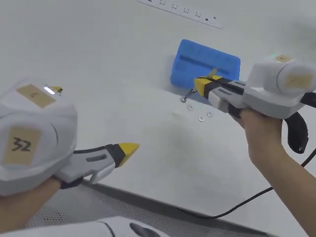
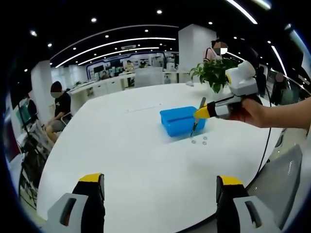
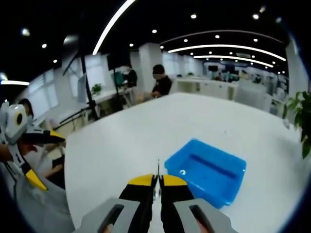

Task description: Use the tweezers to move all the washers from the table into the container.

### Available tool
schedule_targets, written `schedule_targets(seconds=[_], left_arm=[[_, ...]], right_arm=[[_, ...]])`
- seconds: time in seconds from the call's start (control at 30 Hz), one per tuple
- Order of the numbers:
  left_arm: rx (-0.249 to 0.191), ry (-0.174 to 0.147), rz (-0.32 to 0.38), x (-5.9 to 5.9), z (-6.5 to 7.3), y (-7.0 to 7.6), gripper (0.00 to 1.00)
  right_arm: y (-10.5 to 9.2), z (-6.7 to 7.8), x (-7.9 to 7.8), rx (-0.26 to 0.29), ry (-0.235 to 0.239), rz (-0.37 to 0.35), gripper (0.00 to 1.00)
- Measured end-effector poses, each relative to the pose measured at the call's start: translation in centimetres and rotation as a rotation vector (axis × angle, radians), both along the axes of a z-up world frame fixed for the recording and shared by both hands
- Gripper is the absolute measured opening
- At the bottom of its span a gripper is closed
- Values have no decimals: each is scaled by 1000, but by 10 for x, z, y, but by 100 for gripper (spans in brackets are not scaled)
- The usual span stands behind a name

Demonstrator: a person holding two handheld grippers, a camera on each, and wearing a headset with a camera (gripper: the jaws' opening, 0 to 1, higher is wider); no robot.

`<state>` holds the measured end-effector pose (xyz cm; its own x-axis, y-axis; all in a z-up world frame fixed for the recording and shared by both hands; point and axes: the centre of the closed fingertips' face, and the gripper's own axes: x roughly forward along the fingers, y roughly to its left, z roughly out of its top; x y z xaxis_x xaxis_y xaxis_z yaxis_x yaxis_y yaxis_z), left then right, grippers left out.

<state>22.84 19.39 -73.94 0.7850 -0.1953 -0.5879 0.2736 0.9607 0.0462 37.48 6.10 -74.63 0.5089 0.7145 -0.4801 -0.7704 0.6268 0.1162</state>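
Note:
Beside the blue container [image 1: 205, 64] my right gripper [image 1: 201, 85] is shut on thin metal tweezers [image 1: 189, 94]. Their tips point down at the white table just in front of the container's near wall, with a small grey piece at them; I cannot tell if it is a held washer. Three washers [image 1: 201, 118] lie loose on the table close by. In the right gripper view the tweezers [image 3: 158, 167] stick out between the shut jaws, and a small ring [image 3: 182, 172] lies in the container [image 3: 209, 174]. My left gripper [image 1: 92, 119] hangs open and empty at the near left.
A power strip [image 1: 182, 10] lies at the table's far edge. A black cable [image 1: 247, 197] trails from the right gripper over the near table edge. A grey mesh chair [image 1: 74, 207] is below. Seated people and a potted plant [image 2: 214, 73] are behind the table.

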Motion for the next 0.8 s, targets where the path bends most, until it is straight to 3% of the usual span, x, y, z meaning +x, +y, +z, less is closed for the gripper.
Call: schedule_targets(seconds=[0.1,0.4,0.8], left_arm=[[-19,-8,-1,0,1,-1,99],[-11,-5,-2,1,-1,0,99],[-4,2,-6,1,-1,0,99]], right_arm=[[1,7,2,3,-7,4,0],[-5,22,12,13,-15,-17,0],[-9,25,19,13,-23,-33,0]])
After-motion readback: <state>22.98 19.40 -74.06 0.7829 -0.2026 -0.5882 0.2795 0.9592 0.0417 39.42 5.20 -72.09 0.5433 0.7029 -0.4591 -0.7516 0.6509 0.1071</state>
